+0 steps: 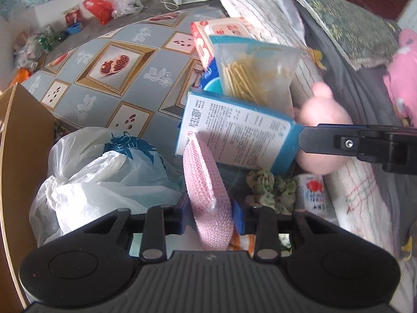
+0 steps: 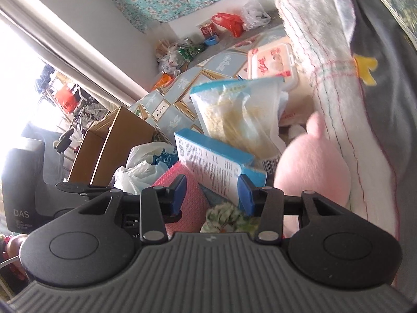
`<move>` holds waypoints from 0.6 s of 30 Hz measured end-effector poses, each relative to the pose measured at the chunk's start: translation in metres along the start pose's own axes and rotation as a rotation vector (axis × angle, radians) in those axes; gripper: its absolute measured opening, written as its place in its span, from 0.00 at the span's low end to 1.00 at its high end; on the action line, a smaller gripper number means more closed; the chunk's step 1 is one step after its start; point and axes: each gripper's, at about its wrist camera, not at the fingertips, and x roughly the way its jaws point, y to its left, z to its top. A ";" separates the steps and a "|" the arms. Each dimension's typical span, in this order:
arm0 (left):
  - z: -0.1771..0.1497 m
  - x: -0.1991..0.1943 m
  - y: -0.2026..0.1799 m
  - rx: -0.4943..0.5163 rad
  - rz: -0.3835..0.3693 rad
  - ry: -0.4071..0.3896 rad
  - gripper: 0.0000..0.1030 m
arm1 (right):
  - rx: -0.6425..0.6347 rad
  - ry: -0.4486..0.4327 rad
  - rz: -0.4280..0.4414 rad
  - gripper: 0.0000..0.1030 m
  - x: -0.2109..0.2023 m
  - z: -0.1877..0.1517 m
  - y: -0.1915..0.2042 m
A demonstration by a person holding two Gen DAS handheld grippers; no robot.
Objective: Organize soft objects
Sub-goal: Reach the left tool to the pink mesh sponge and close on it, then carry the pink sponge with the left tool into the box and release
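My left gripper point(image 1: 211, 216) points down into a pile of items and is shut on a pink textured sponge point(image 1: 206, 182) that stands upright between its blue pads. My right gripper point(image 2: 212, 195) is shut on a blue-and-white printed box point(image 2: 216, 161), tilted up beside the sponge; one of its black fingers point(image 1: 325, 140) shows against the box point(image 1: 234, 133) in the left wrist view. A round pink plush point(image 1: 323, 127) lies just right of the box against a white quilt point(image 1: 359, 190). A green-and-white soft thing point(image 1: 271, 190) sits under the box.
A clear bag of yellow sticks point(image 1: 255, 73) and a wipes pack point(image 1: 221, 31) stand behind the box on the patterned tablecloth point(image 1: 117, 78). A knotted white plastic bag point(image 1: 104, 172) and a cardboard box point(image 1: 23, 135) are at left. Another pink plush point(image 1: 401, 78) lies on grey bedding at right.
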 end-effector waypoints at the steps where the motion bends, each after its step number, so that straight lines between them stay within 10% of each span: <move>1: 0.001 -0.003 0.001 -0.011 -0.006 -0.009 0.32 | -0.023 -0.005 -0.003 0.41 0.000 0.004 0.002; 18: -0.005 -0.044 0.039 -0.190 -0.074 -0.080 0.31 | -0.447 0.208 -0.025 0.44 0.071 0.047 0.041</move>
